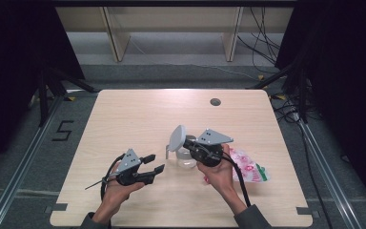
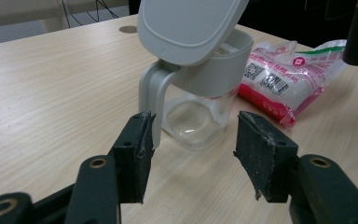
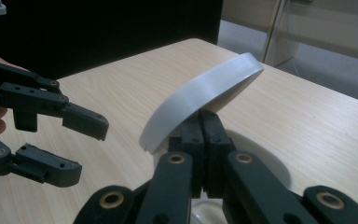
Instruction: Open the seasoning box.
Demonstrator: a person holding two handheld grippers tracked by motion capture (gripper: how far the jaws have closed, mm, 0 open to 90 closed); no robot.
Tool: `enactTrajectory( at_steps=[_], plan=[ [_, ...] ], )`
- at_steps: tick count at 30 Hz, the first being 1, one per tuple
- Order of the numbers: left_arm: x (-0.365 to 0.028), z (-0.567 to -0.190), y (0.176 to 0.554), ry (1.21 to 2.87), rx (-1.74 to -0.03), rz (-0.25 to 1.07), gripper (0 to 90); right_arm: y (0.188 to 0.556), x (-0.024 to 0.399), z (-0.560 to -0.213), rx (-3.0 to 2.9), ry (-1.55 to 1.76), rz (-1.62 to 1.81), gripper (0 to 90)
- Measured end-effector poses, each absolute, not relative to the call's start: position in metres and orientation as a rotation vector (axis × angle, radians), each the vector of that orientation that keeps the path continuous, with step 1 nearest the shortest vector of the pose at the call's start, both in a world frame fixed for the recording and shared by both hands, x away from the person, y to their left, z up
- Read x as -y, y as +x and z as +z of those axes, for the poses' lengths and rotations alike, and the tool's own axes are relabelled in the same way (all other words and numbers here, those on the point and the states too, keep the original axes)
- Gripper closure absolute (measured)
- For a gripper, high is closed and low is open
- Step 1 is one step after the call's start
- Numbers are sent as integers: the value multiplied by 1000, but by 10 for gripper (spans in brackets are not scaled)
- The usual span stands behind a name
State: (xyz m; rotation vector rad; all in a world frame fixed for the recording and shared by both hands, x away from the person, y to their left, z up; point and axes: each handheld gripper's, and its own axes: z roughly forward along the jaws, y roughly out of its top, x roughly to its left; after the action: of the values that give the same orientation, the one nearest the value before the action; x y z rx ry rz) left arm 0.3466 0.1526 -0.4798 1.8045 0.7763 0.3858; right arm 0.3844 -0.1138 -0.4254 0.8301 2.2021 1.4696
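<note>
Overhead, from the high view, a clear glass jar (image 1: 187, 157) with a grey collar and handle stands on the wooden table (image 1: 124, 119), and everything else is placed from it. Its round grey lid (image 1: 177, 138) is tipped up on edge over the jar's left rim. The right gripper (image 1: 189, 141) comes in from the jar's right side, its jaws pinched together at the underside of the lid; the person's right hand (image 1: 217, 171) grips it just right of the jar. A pink and white packet (image 1: 249, 167) lies flat on the table further right of the jar, beyond that hand. The left gripper (image 1: 155, 163) sits left of the jar and apart from it, jaws parted with nothing between them.

Next, the left gripper view looks straight at the jar (image 2: 198, 116), which stands just past the two black jaws. They are spread wide and press on nothing. The handle (image 2: 150, 95) faces the left jaw. The lid (image 2: 189, 25) leans above the jar's mouth, and the packet (image 2: 279, 81) lies right of the jar.

Finally, the right gripper view has its jaws clenched tight at the lid (image 3: 200, 100), holding it tilted above the jar's open rim (image 3: 265, 163). The left gripper (image 3: 74, 144) waits left of the jar, jaws released.
</note>
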Motion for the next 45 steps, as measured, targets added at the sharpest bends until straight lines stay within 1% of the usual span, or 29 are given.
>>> enactTrajectory(
  at_steps=[6,7,10,13,17,22,28,36,40,45],
  plan=[
    [-157,-487,345,1808,-811,383,447,387,98,-424,-2201,750,1479,900],
    [-157,-488,345,1806,-812,380,447,384,95,-425,-2198,788,1489,900],
    [-158,-489,345,1812,-821,383,446,381,93,-426,-2236,735,1483,894],
    [-158,-491,345,1811,-819,379,440,375,100,-424,-2233,745,1472,885],
    [-158,-491,345,1811,-831,381,427,366,123,-425,-2233,753,1446,884],
    [-158,-493,346,1812,-824,370,430,357,159,-437,-2208,847,1400,887],
    [-156,-494,345,1822,-823,364,420,350,180,-454,-2208,911,1299,897],
    [-157,-494,346,1831,-838,353,336,343,182,-468,-2252,917,1218,900],
    [-157,-495,343,1855,-829,381,327,343,178,-476,-2286,924,1173,900],
    [-156,-497,342,1872,-840,365,300,347,172,-483,-2308,895,1109,900]
  ],
)
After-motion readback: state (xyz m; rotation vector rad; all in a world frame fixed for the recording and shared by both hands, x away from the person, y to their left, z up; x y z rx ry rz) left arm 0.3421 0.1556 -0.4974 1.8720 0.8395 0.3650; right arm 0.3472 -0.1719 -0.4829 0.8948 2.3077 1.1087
